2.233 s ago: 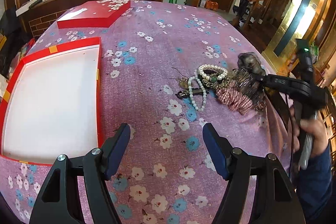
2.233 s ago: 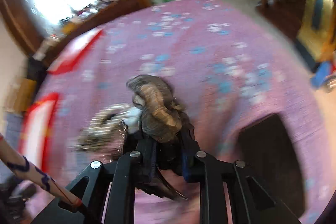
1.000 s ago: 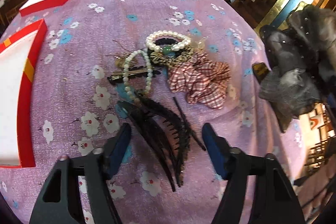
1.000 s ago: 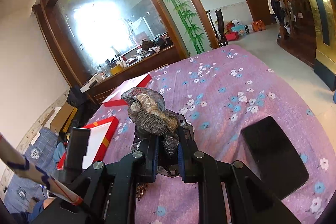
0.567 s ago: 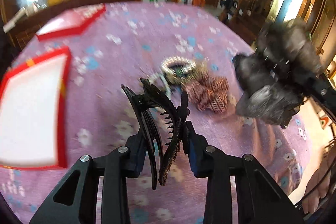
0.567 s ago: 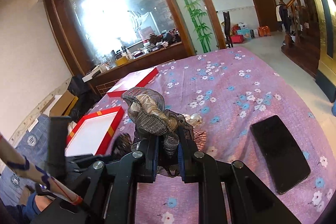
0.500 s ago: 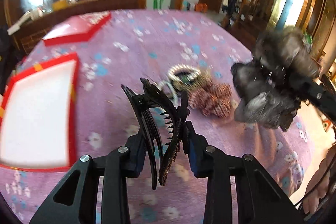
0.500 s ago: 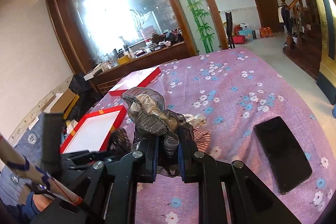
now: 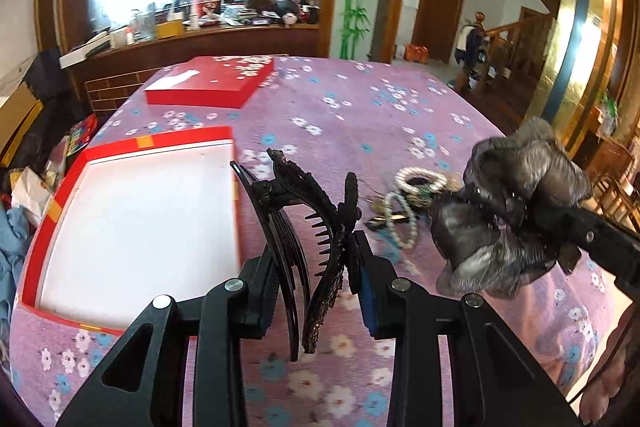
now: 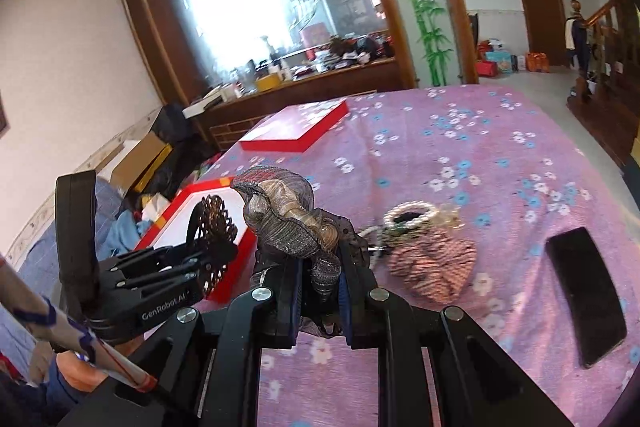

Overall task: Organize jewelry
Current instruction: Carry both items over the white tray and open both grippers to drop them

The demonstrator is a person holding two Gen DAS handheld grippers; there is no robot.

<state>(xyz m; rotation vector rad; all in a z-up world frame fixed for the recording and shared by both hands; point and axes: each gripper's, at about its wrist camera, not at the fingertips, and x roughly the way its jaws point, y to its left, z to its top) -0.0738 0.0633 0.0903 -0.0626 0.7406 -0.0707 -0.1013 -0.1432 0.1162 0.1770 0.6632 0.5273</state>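
My left gripper [image 9: 316,283] is shut on a black toothed hair claw clip [image 9: 316,227] and holds it above the tablecloth, just right of the open red box with a white inside [image 9: 136,223]. My right gripper [image 10: 320,279] is shut on a grey-bronze ruffled hair bow [image 10: 288,215], held in the air; the bow also shows at the right of the left wrist view [image 9: 516,203]. A pearl bracelet [image 9: 420,179], a pearl string [image 9: 400,219] and a plaid scrunchie [image 10: 432,263] lie in a pile on the cloth.
The red box lid [image 9: 212,87] lies at the far side of the purple flowered tablecloth [image 9: 360,115]. A black phone [image 10: 584,291] lies on the right. A wooden counter with clutter stands behind the table. The left gripper [image 10: 168,283] shows left of the bow.
My left gripper closed on the black claw clip, lifted it off the cloth and swung it left toward the red box. The right gripper still holds the bow aloft and came in beside it.
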